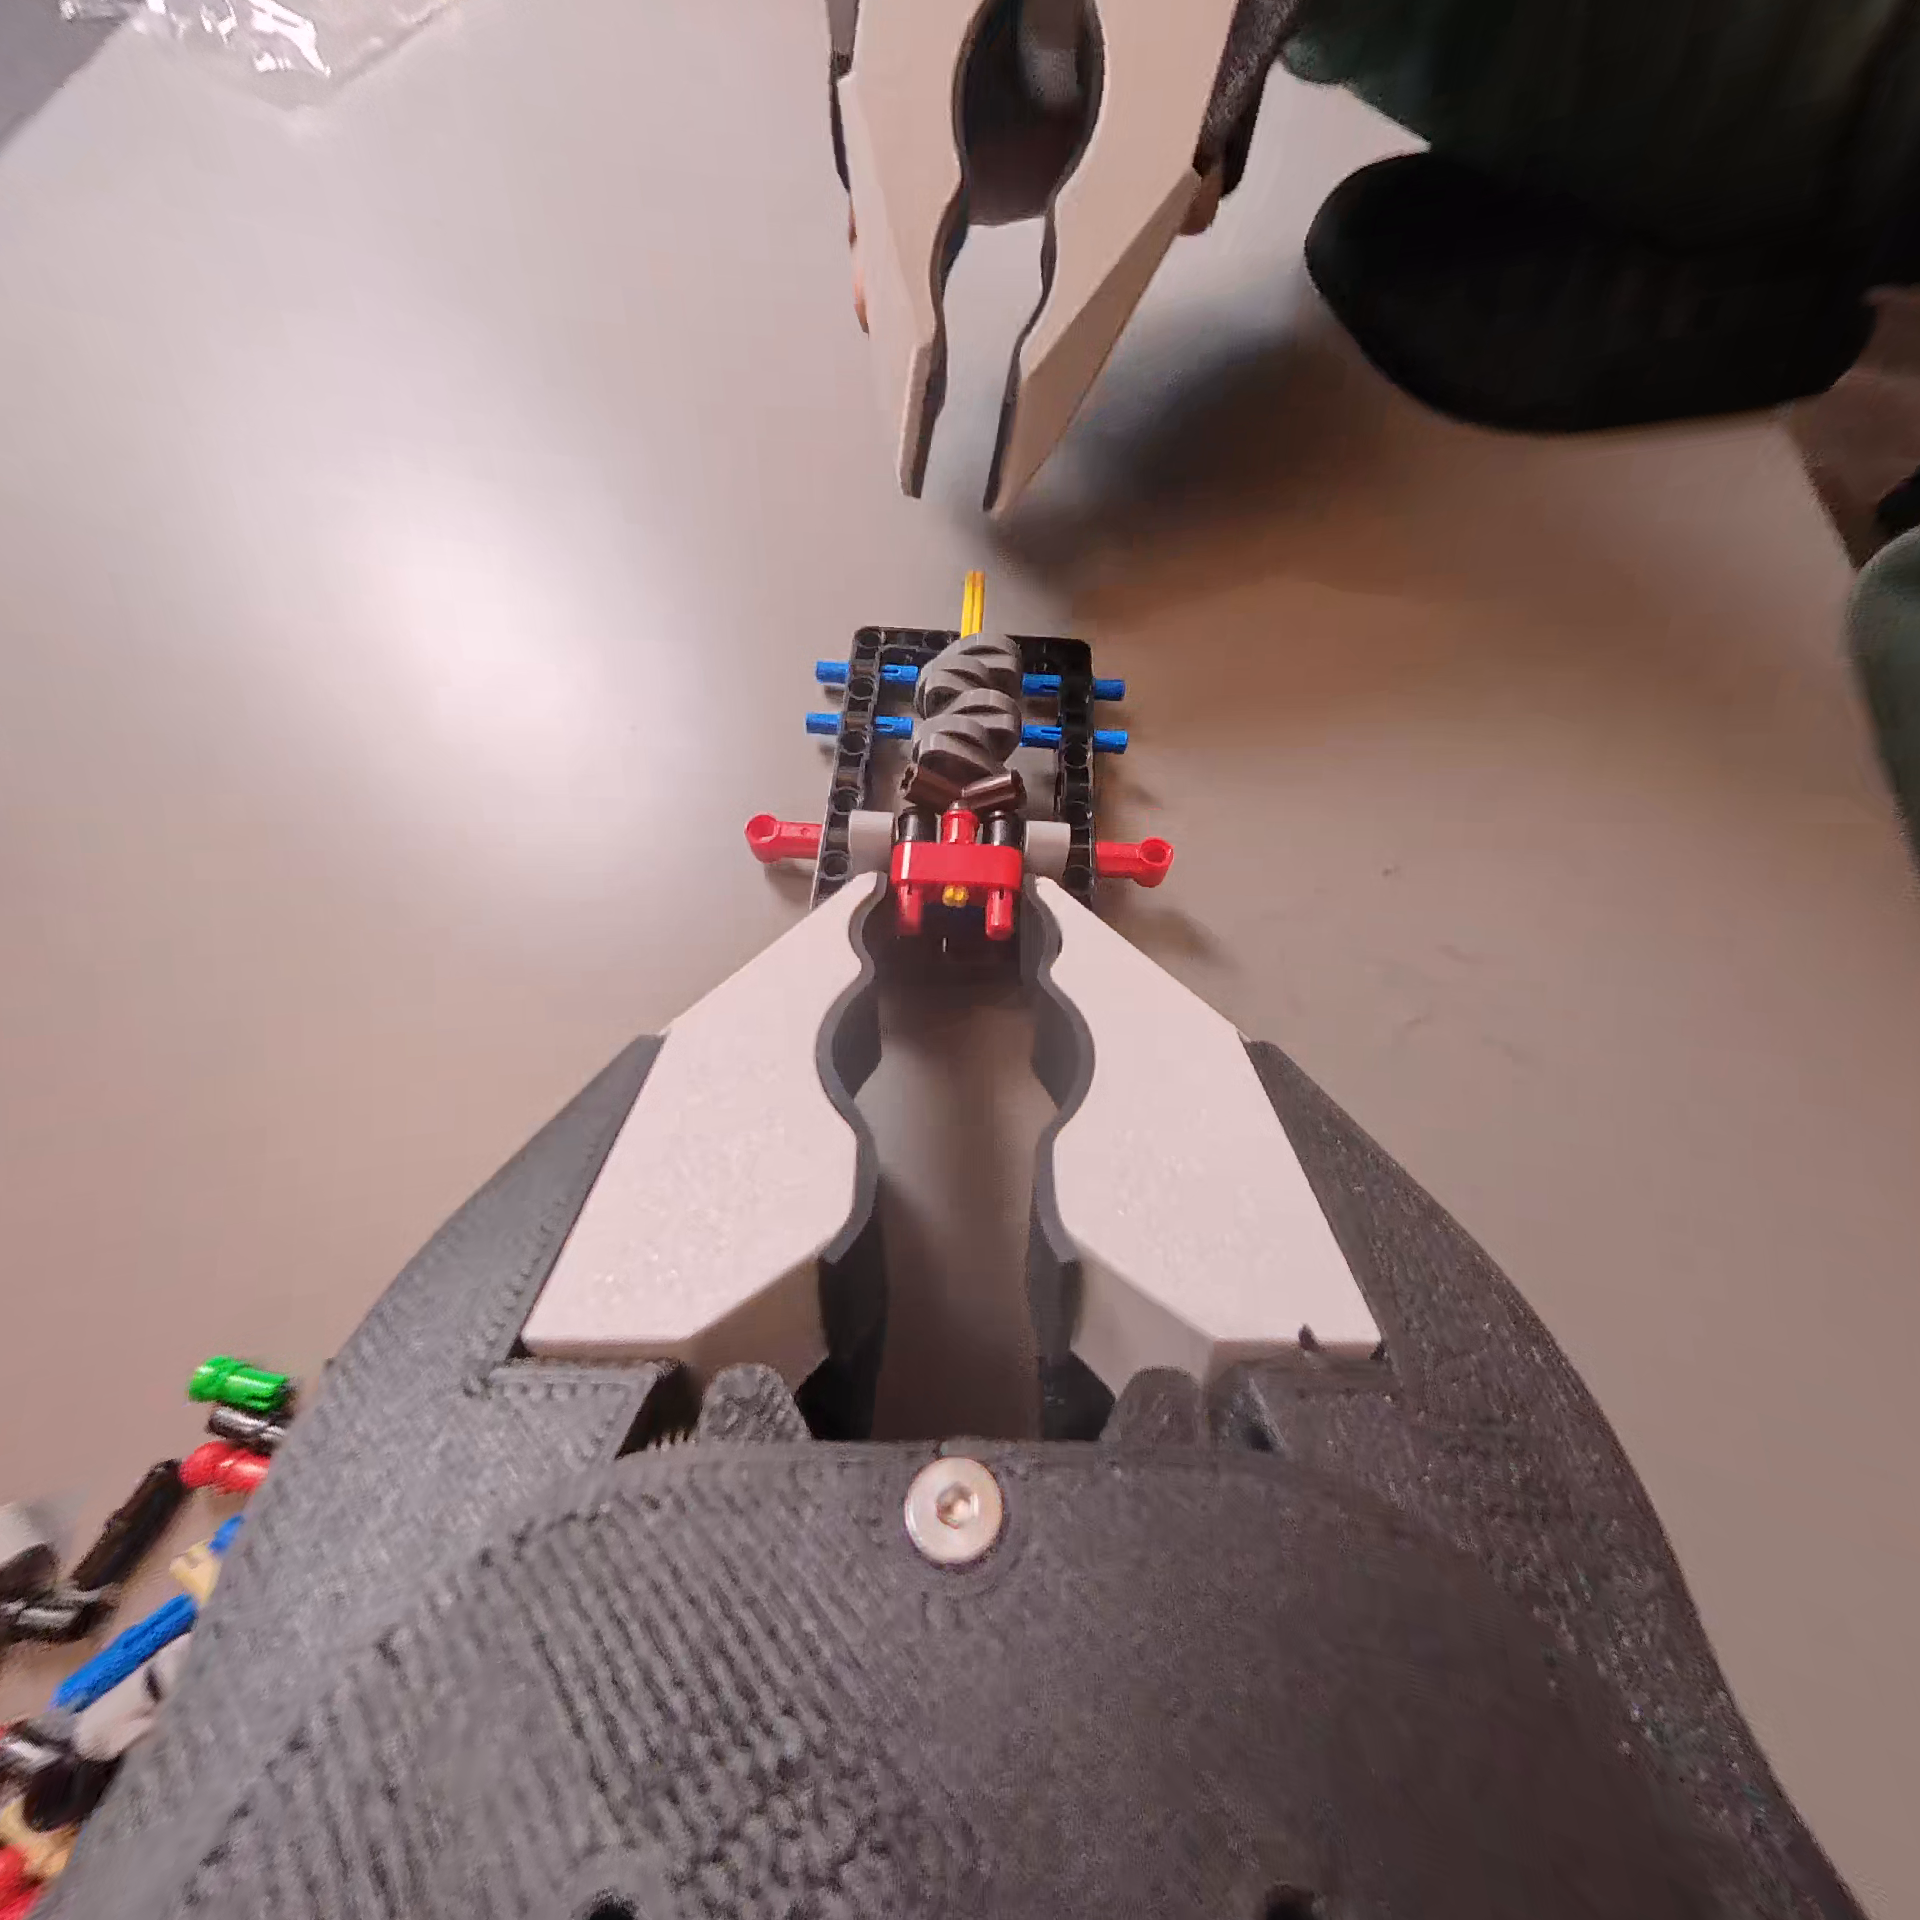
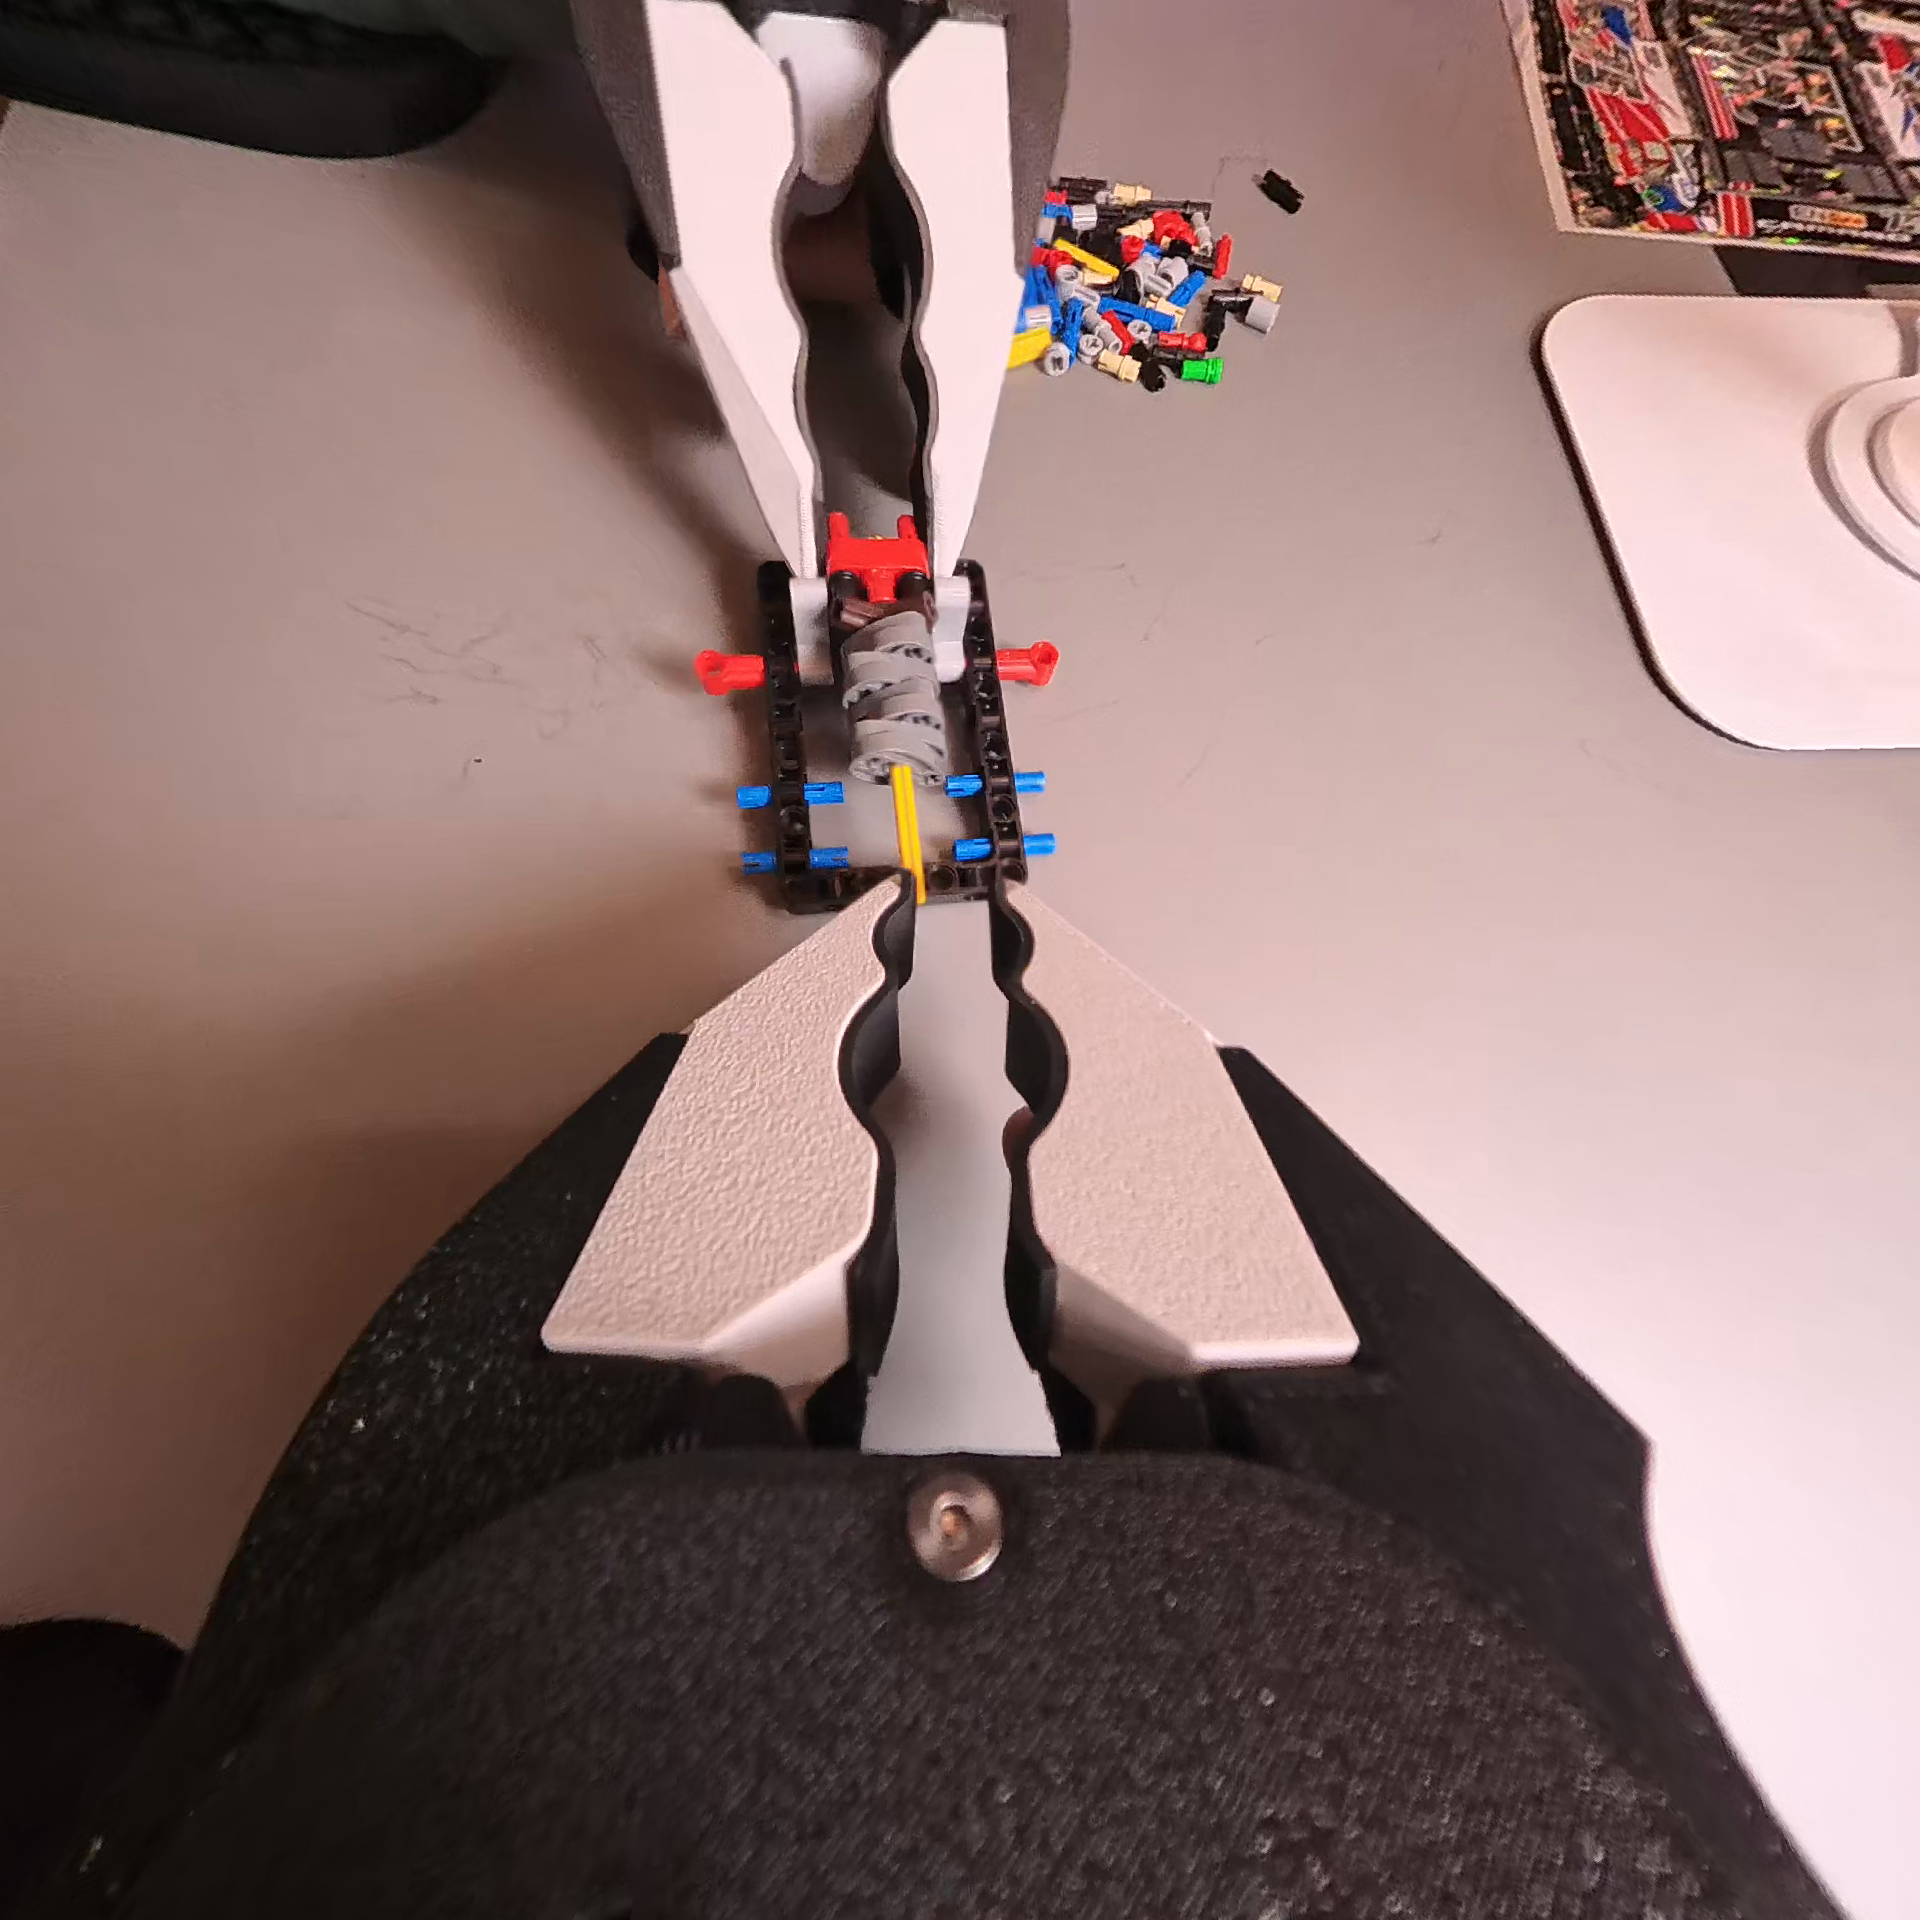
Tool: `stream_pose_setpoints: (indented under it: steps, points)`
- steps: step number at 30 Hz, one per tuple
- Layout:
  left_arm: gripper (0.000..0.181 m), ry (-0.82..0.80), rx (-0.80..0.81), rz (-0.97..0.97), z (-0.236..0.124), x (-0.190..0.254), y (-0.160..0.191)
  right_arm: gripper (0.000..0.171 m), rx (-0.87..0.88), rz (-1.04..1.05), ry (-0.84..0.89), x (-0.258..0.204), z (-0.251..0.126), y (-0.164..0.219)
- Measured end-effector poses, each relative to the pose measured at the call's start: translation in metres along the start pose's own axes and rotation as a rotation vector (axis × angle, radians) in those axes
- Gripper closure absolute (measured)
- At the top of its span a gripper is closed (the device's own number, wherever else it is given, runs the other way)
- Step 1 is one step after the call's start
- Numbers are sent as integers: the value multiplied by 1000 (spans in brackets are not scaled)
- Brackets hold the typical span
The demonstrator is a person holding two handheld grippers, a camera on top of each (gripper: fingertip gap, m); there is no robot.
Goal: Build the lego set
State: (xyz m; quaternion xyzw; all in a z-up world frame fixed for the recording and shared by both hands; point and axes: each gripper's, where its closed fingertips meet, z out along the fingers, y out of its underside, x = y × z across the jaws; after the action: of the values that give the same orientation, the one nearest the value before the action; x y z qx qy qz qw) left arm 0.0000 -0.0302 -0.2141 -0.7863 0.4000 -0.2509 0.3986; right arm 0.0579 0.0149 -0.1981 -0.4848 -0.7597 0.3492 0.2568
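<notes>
The lego assembly is a black rectangular frame (image 1: 847,748) lying flat on the table, with grey worm gears (image 1: 961,696) on a yellow axle (image 1: 974,597), blue pins and red side pins. My left gripper (image 1: 956,894) is shut on the red connector (image 1: 956,862) at the frame's near end; it also shows in the right wrist view (image 2: 878,561). My right gripper (image 2: 951,888) is slightly open and empty at the opposite end of the frame (image 2: 784,727), its tips beside the protruding yellow axle (image 2: 906,821). In the left wrist view the right gripper (image 1: 954,499) hangs just beyond the axle.
A pile of loose lego pieces (image 2: 1143,291) lies beyond the assembly, also at the left wrist view's lower left (image 1: 135,1558). A printed booklet (image 2: 1714,114) and a white stand base (image 2: 1745,499) sit at the right. A clear plastic bag (image 1: 239,31) and a dark sleeve (image 1: 1610,260) show. My hands' fingertips stand some 9 cm from each other.
</notes>
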Motion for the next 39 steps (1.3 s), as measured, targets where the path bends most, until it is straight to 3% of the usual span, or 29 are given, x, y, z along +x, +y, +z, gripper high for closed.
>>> stream_pose_setpoints:
  steps: [10,16,23,39]
  points:
    - [156,-73,-20,99,-3,-3,4,158,-27,-10,-1,-1,4,8]
    - [138,-71,20,67,-14,-5,0,155,-29,-11,-1,-2,4,10]
    - [114,-49,-49,69,-7,-4,8,155,-29,-21,-6,-3,3,10]
    - [124,-63,-111,130,5,1,15,171,-27,-35,-1,-5,8,8]
